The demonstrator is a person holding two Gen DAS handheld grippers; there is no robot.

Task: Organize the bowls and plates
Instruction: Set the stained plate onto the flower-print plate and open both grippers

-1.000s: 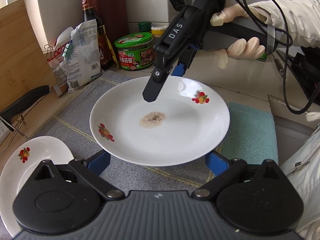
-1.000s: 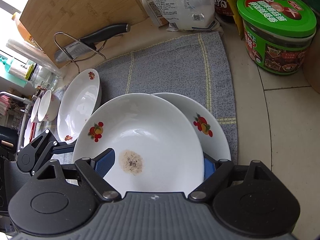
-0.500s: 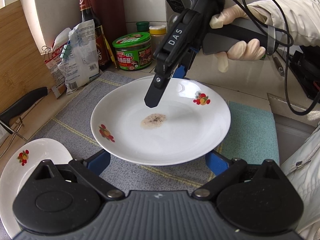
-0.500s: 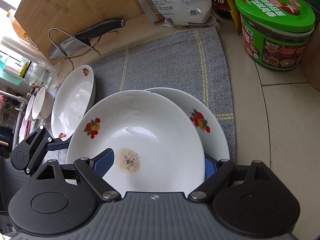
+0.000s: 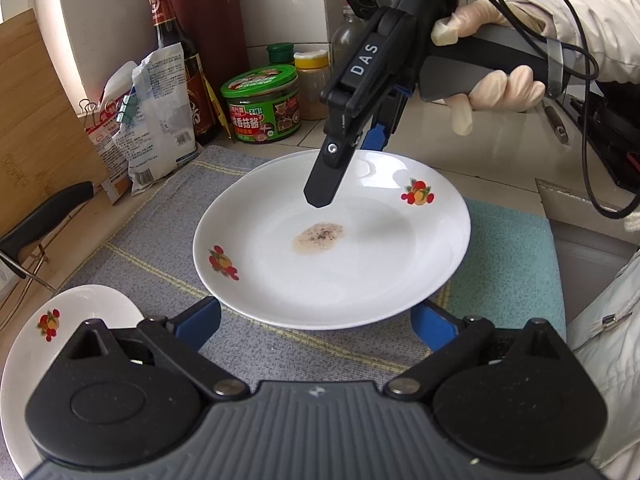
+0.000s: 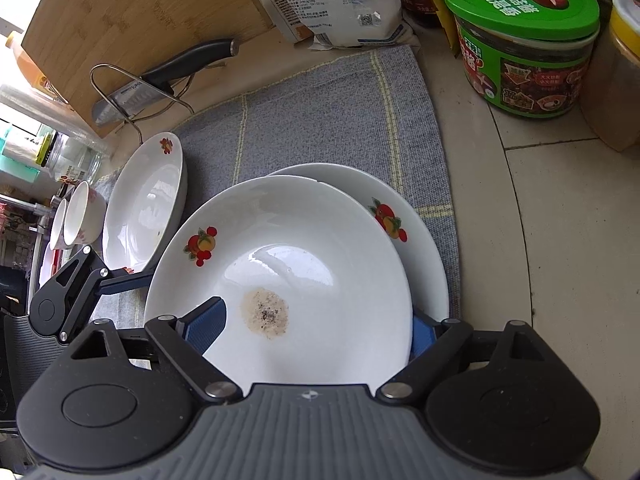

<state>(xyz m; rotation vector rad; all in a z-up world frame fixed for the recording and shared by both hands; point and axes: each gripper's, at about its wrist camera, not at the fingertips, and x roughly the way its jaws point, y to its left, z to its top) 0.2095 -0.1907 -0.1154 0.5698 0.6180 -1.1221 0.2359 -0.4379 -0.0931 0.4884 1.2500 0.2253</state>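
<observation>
A white plate with fruit prints and a brown stain [image 5: 332, 240] [image 6: 288, 276] is held above a second fruit-print plate [image 6: 416, 232] that lies on the grey mat. My right gripper [image 5: 352, 148] [image 6: 316, 328] is shut on the stained plate's far rim, one finger over it and one under. My left gripper [image 5: 316, 320] is open, its blue fingers spread beneath the plate's near edge. A third plate [image 5: 60, 328] [image 6: 148, 196] lies at the left. Two small bowls [image 6: 76, 216] stand further left.
A grey mat [image 5: 160, 232] and a teal cloth [image 5: 508, 272] cover the counter. At the back stand a green-lidded jar [image 5: 262, 104], a sauce bottle [image 5: 180, 60], a white bag [image 5: 156, 120], a knife [image 6: 168, 76] on a wire stand and a cutting board [image 6: 120, 12].
The stained plate and my right gripper have shifted slightly; the grip is the same. The left gripper stays spread under the near edge.
</observation>
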